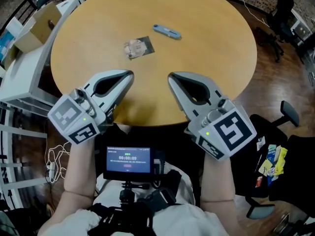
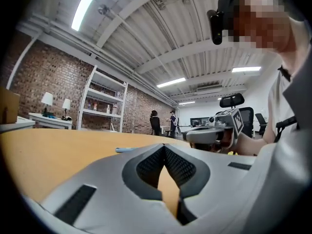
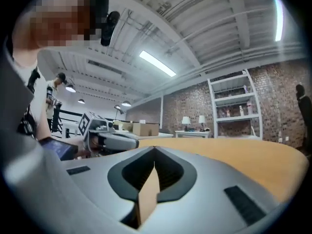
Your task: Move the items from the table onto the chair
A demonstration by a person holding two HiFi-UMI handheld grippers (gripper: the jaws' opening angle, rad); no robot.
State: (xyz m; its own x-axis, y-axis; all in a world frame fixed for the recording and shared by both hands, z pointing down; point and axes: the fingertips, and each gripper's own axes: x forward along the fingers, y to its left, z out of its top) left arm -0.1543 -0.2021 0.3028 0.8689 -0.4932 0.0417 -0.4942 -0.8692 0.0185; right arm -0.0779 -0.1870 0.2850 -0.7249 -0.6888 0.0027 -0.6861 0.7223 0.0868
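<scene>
On the round wooden table (image 1: 206,58) lie a blue pen-shaped tool (image 1: 166,31) and a small clear packet (image 1: 138,47), both beyond the grippers. My left gripper (image 1: 131,74) and right gripper (image 1: 170,76) hover side by side over the table's near edge, tips pointing inward toward each other. Both are shut with nothing between the jaws. In the left gripper view the left gripper (image 2: 163,146) has its tips meeting, and the blue tool (image 2: 126,149) lies flat ahead. The right gripper (image 3: 155,149) is likewise closed tip to tip. A black chair (image 1: 278,181) at lower right holds several colourful items (image 1: 271,161).
A white desk with a cardboard box (image 1: 37,28) stands left of the table. A black office chair (image 1: 283,9) is at the far right. A small screen (image 1: 129,160) sits on the rig at the person's chest. Cables lie on the floor at lower left.
</scene>
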